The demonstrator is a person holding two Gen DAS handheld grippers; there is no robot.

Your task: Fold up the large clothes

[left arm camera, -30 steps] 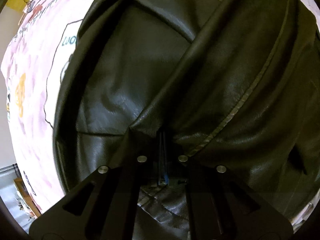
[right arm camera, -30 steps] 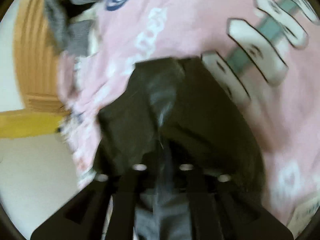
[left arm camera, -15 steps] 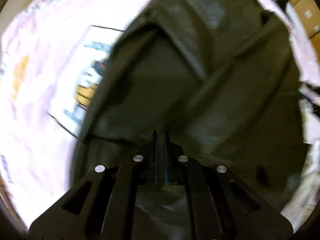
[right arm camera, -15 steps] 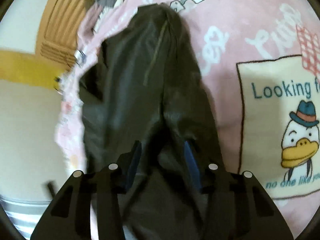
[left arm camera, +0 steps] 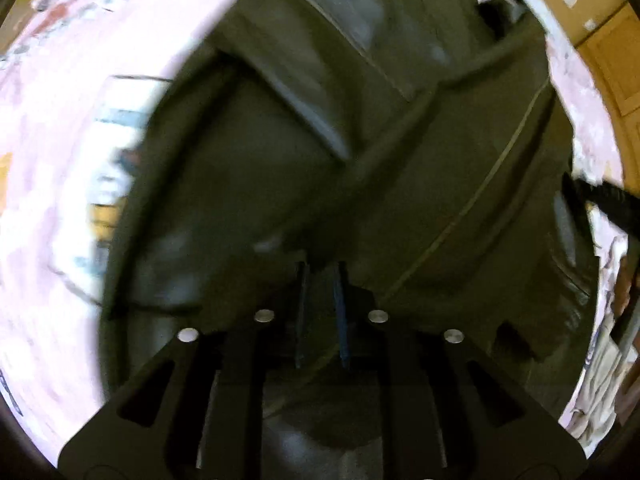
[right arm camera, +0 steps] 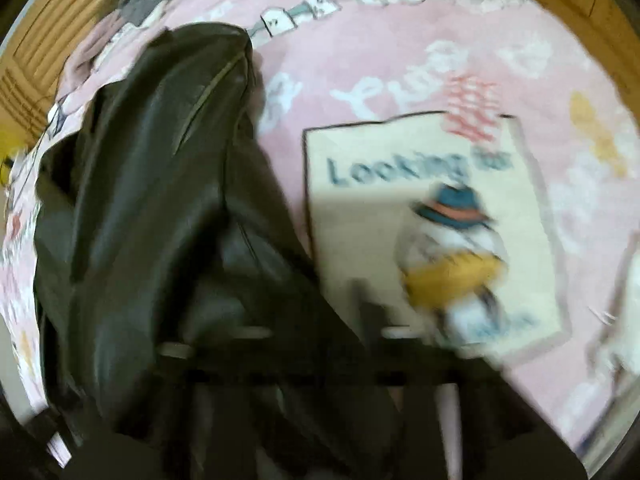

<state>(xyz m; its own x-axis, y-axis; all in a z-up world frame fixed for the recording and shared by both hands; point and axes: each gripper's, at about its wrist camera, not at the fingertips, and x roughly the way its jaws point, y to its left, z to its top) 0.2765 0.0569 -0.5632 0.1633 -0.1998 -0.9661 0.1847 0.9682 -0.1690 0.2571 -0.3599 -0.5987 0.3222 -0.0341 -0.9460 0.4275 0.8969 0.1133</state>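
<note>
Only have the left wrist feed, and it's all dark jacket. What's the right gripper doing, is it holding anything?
Observer: The right gripper looks open, though the frame is blurred. No fabric is visibly pinched. It hangs over the near right edge of the jacket.
Operator: Jacket flat?
Observer: No. From that side it's a long, bunched heap running away from the camera on the pink blanket.
Operator: Anything else on the blanket?
Observer: Grey clothes at its far edge, beyond the jacket.
</note>
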